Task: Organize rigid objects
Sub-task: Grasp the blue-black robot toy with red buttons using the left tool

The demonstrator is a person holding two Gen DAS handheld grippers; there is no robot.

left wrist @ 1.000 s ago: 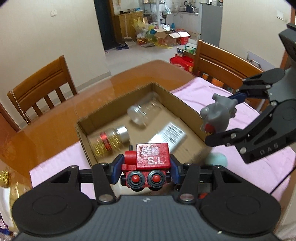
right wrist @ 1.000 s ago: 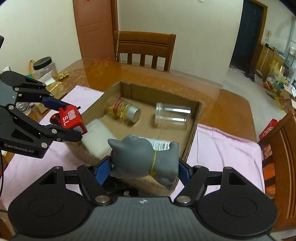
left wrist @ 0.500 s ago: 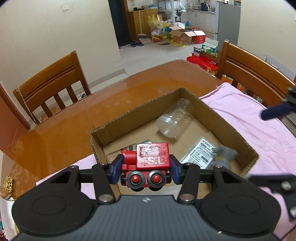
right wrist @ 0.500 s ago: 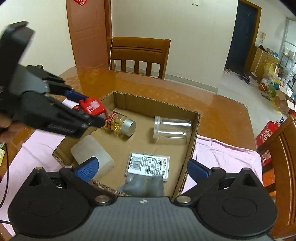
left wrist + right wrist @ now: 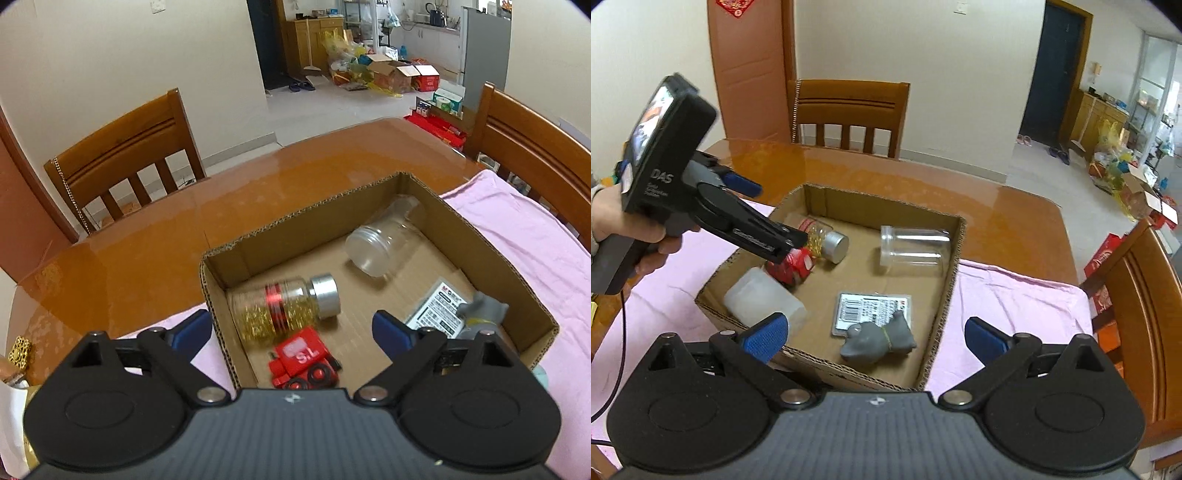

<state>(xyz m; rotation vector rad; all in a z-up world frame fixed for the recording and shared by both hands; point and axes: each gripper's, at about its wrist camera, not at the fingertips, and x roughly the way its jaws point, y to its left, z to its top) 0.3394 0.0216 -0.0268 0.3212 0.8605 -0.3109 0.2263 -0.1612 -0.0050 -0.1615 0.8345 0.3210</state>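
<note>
An open cardboard box (image 5: 491, 243) (image 5: 955, 266) sits on a pink cloth. Inside lie a red toy train (image 5: 303, 360) (image 5: 793, 263), a grey cat figure (image 5: 877, 338) (image 5: 480, 314), a gold-filled jar with a silver lid (image 5: 286, 308) (image 5: 827, 240), a clear empty jar (image 5: 384, 243) (image 5: 914, 245), a labelled flat packet (image 5: 871, 308) (image 5: 437, 308) and a white plastic bottle (image 5: 762, 299). My left gripper (image 5: 291, 330) is open above the train; it also shows in the right wrist view (image 5: 775, 221). My right gripper (image 5: 873, 338) is open above the cat.
The box rests on a glossy wooden table (image 5: 147, 251). Wooden chairs stand at the far side (image 5: 849, 114), at the left (image 5: 122, 155) and at the right (image 5: 532, 155). A gold trinket (image 5: 19, 353) lies at the table's left edge.
My left gripper opened and the red train dropped into the box. My right gripper had let go of the grey cat, which now lies in the box; both grippers sit higher.
</note>
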